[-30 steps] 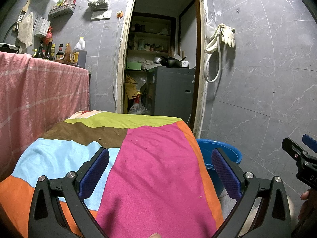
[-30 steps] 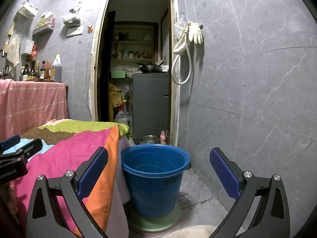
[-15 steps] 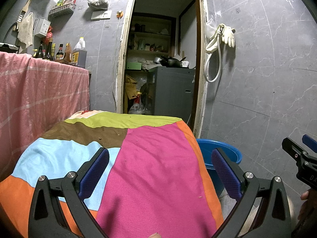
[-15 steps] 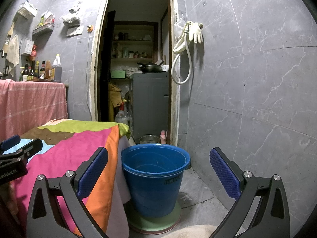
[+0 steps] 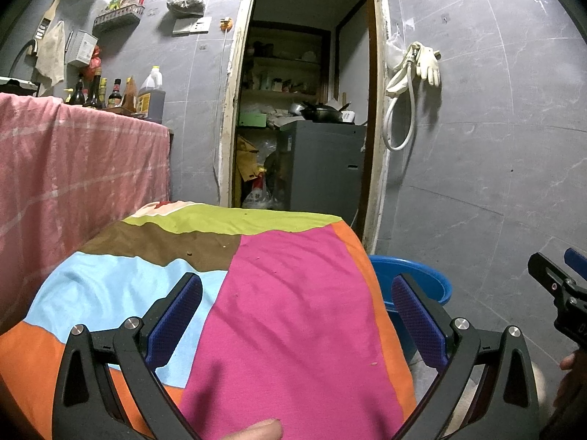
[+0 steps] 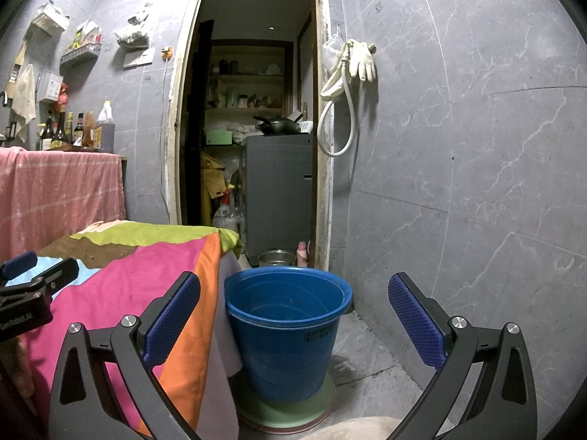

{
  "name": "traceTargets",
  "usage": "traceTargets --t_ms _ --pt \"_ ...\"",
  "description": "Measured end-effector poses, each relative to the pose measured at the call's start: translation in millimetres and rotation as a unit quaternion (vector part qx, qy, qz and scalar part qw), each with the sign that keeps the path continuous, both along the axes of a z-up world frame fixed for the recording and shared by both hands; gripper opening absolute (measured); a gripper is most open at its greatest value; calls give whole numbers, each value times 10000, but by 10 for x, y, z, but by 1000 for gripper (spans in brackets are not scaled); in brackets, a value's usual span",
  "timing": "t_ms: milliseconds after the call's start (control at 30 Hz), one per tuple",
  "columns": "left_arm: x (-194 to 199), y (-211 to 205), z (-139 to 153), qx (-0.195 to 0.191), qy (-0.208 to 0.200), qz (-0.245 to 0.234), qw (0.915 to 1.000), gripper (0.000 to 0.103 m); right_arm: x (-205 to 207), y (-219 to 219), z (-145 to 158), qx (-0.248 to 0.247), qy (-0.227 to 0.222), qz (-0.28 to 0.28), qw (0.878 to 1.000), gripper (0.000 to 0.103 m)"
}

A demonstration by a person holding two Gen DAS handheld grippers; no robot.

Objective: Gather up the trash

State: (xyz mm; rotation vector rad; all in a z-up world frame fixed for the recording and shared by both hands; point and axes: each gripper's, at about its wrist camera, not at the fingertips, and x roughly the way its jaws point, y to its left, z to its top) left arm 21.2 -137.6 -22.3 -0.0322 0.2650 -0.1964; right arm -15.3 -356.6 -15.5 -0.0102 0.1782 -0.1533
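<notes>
Bucket (image 6: 290,333) stands on the floor (image 6: 370,359), just right of the cloth-covered table (image 6: 146,275). Doorway (image 6: 253,128) lies behind both; bottles (image 6: 73,128) at far left.

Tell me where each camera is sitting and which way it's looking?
Left wrist: on the left gripper, jaws open, over the colourful cloth, facing the doorway; a fingertip shows below.
Right wrist: on the right gripper, jaws open, low, facing the blue bucket on the floor and the doorway.
Both see the cloth, bucket, doorway, hanging gloves, and each other's gripper.
</notes>
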Motion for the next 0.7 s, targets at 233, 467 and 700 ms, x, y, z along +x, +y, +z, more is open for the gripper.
traceTargets --t_ms 233,467,700 --pt "-1 -7 1 9 6 4 10000 101 0 7 1 0 4 1 10000 103" --pt "-5 -4 -9 19 33 19 10000 101 -1 10 3 0 4 -2 10000 103" --pt "8 19 -36 8 54 12 10000 101 -1 13 5 2 9 -2 10000 103"
